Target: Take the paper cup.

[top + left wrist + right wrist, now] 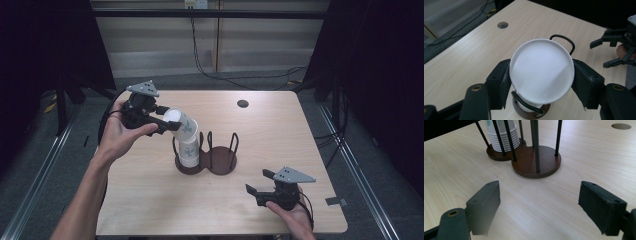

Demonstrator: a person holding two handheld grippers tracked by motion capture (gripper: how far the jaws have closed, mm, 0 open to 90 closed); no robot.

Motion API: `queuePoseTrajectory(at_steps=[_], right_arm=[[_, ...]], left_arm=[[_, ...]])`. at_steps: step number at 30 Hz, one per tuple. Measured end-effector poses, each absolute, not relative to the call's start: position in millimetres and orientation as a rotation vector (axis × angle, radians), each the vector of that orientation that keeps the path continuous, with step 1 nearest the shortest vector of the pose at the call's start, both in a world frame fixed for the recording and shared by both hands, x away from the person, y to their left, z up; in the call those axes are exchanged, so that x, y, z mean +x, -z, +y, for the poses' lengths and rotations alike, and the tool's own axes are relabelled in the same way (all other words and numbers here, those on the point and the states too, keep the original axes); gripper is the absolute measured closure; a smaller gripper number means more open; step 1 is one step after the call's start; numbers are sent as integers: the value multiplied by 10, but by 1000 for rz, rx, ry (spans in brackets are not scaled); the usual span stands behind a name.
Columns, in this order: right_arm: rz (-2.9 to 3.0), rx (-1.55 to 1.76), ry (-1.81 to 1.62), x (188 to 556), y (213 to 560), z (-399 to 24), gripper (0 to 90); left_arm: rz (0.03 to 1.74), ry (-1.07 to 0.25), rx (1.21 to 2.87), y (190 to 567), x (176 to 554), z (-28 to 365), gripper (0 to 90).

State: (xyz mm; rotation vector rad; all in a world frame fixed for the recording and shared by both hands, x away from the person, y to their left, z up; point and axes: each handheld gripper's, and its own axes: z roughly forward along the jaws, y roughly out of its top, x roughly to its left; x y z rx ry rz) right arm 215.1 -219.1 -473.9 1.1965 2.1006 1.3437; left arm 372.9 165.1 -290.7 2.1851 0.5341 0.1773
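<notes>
While the left gripper [167,122], left of centre in the high view, clamps a white paper cup [181,124] tilted above the cup stack [189,152] in the dark wooden two-ring holder [222,161], the right gripper [260,182], lower right, rests open-jawed on the pale wooden table [270,130], clasping nothing.

Looks like a lab or test-rig setup, not anyone's home. There's one pale wood-laminate table with a round cable hole [242,103] standing alone on grey carpet [165,80], with black curtains [385,75] hung down both sides like a recording booth. Loose black cables [235,80] snake over the floor up to a wall socket [196,4], metal rails [40,170] run along the floor, and the back wall is plain beige panelling [160,35].
</notes>
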Motion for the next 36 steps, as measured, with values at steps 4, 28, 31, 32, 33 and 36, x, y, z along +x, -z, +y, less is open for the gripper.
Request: queuePoseTrajectory(at_steps=[4,28,31,32,33,36], right_arm=[[2098,1198,-1341,2154,4740,-2193,174],[2102,1158,-1377,2176,4730,-2165,157],[2113,1153,-1390,2180,4724,-2142,141],[2114,1150,-1397,2182,4717,-2139,138],[2108,1141,-1402,2188,4708,-2140,138],[2089,1126,-1431,2188,4673,-2142,137]], left_arm=[[522,-169,2164,2915,3685,1681,366],[445,-90,2068,3164,3466,1801,365],[418,-78,2066,3219,3420,1789,366],[412,-83,2073,3234,3409,1785,365],[410,-73,2069,3250,3399,1783,366],[400,-58,2069,3308,3363,1775,365]])
